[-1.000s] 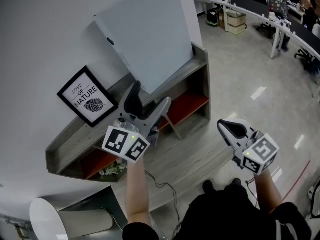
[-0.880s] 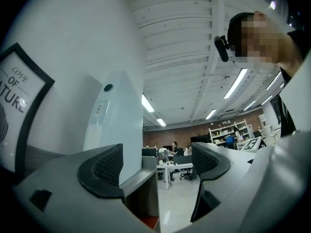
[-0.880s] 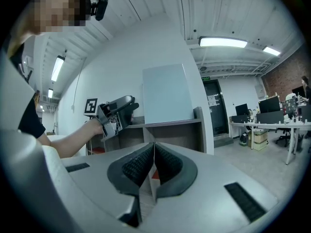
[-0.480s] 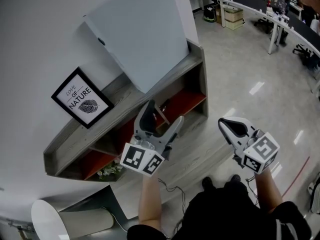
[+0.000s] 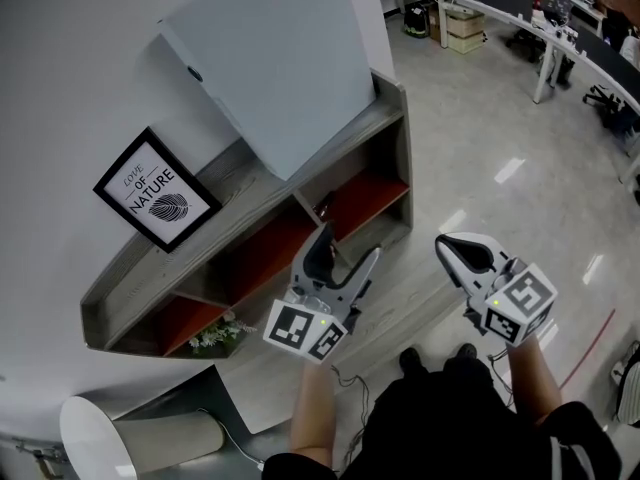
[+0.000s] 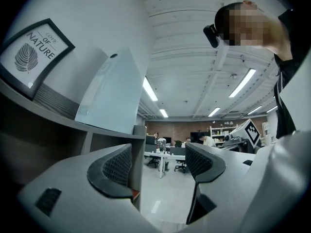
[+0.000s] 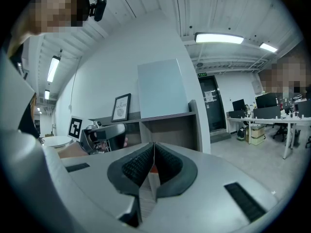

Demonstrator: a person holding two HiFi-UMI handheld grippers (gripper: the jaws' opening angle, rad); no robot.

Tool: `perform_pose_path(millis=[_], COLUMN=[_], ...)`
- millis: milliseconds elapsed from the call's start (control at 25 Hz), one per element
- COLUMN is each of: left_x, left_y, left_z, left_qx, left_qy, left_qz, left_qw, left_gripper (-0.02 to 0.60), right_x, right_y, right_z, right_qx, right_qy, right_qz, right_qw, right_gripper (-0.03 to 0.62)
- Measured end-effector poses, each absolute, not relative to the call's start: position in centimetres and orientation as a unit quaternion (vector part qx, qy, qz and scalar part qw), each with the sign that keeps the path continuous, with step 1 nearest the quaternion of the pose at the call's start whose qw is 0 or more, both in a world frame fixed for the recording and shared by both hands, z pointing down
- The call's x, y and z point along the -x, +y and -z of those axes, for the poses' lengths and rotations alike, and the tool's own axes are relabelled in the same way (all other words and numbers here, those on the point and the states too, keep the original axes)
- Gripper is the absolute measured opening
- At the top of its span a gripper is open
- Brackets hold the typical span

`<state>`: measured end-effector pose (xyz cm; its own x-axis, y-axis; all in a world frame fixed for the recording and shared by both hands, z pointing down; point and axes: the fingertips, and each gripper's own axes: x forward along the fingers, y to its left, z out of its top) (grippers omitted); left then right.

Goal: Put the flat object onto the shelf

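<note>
The flat object, a large pale board [image 5: 280, 78], stands upright on top of the grey shelf [image 5: 230, 203] and leans against the white wall. The board also shows in the left gripper view [image 6: 112, 96] and the right gripper view [image 7: 163, 89]. My left gripper [image 5: 347, 246] hangs below it, in front of the red-backed compartments. It is open and its jaws have just been closing a little, with nothing between the pads [image 6: 116, 166]. My right gripper [image 5: 452, 250] stays off to the right over the floor, shut and empty, its pads [image 7: 146, 164] meeting.
A framed "Love of Nature" picture [image 5: 155, 190] leans on the shelf top left of the board. A small plant [image 5: 215, 336] sits in the lowest left compartment. A white round table [image 5: 95, 438] is at the bottom left. Office desks [image 5: 560, 28] stand far back right.
My left gripper has dropped from the shelf top, beside the board, to in front of the lower compartments, and its jaws have narrowed slightly. The board stays on the shelf. The right gripper has not moved.
</note>
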<state>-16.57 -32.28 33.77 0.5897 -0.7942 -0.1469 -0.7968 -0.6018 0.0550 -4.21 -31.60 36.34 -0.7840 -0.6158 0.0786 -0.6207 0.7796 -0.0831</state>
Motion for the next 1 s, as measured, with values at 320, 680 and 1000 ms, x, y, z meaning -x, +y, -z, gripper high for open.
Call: perform_pose_path(millis=[320, 680, 1000], left_x=[16.6, 17.0, 16.4], left_y=[-31.4, -30.8, -30.3], left_z=[-35.6, -36.9, -38.4], left_qx=[0.883, 0.879, 0.883], left_qy=[0.463, 0.472, 0.468], left_qz=[-0.077, -0.067, -0.037], left_qw=[0.001, 0.0, 0.002], left_gripper=[0.202, 0.076, 0.017], right_x=[4.5, 4.8, 4.9], right_y=[-31.3, -31.1, -30.6], right_z=[-37.5, -37.9, -38.0], right_qx=[-0.326, -0.331, -0.334], right_qy=[-0.943, -0.941, -0.94], right_qz=[-0.064, -0.066, -0.064], right_qw=[0.031, 0.038, 0.044], right_gripper=[0.012, 0.012, 0.012])
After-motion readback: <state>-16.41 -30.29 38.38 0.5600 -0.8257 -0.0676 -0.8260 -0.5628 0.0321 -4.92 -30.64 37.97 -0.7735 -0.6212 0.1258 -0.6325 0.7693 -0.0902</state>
